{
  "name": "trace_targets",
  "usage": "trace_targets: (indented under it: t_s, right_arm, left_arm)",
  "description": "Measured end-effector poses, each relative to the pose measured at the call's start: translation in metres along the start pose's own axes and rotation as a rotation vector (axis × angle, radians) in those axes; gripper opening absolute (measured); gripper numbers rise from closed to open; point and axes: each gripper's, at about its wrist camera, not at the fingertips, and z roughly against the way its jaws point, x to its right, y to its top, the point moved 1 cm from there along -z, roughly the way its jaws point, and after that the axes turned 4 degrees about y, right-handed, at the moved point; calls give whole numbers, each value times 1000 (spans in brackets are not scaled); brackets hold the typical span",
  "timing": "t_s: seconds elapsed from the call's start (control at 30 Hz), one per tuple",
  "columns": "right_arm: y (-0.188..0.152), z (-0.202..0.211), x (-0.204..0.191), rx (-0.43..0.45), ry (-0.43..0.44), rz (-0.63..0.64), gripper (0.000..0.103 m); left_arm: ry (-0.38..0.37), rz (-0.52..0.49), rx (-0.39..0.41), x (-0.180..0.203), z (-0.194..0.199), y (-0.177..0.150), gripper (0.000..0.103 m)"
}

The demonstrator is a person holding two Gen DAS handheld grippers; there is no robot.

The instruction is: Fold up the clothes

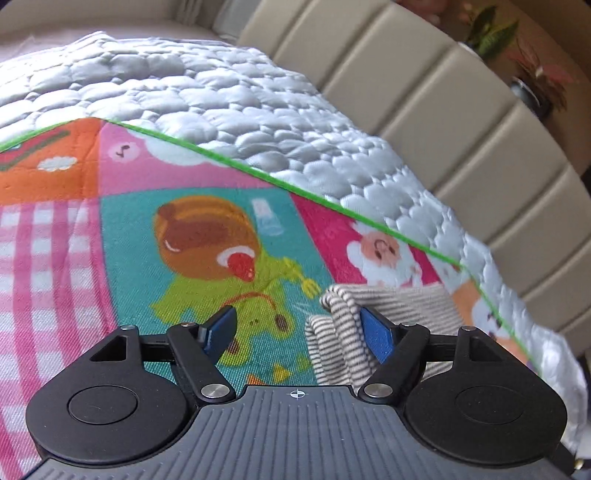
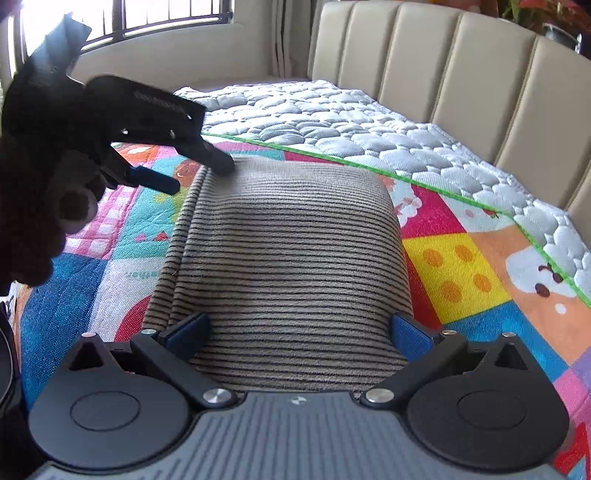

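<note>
A beige garment with thin black stripes [image 2: 295, 251] lies folded on a colourful cartoon-print blanket [image 2: 461, 266]. My right gripper [image 2: 299, 332] is open, its blue fingers spread over the garment's near end. My left gripper [image 1: 295, 325] is open; its right blue finger [image 1: 373, 332] touches the garment's folded far-left corner [image 1: 343, 332], its left finger [image 1: 221, 328] is over the blanket [image 1: 184, 240]. The left gripper also shows in the right wrist view [image 2: 199, 173], at the garment's far-left corner.
The blanket, edged in green, lies on a pale quilted mattress [image 2: 369, 129] [image 1: 221, 96]. A beige padded headboard [image 2: 461, 66] [image 1: 461, 110] runs along the right. A window [image 2: 122, 14] is behind. Potted plants [image 1: 517, 48] stand beyond the headboard.
</note>
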Motion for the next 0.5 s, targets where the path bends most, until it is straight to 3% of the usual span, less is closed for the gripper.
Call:
trace_targets:
  t_s: [0.07,0.23,0.4,0.5]
  right_arm:
    - [0,0,1,-5,4,-4,103]
    - [2,-2,2,-14,11,6,103]
    - [2,-1,5,-17,20,3,103]
    - [3,-1,6,-19,25,2,103]
  left_arm:
    - [-20,9,-8,0,4,1,77]
    - [-257,87,-137,5,10,-9,76]
    - [-263,3,-197,28,4,-28,68]
    - [-218,-45,-225,34,-3,-37,66]
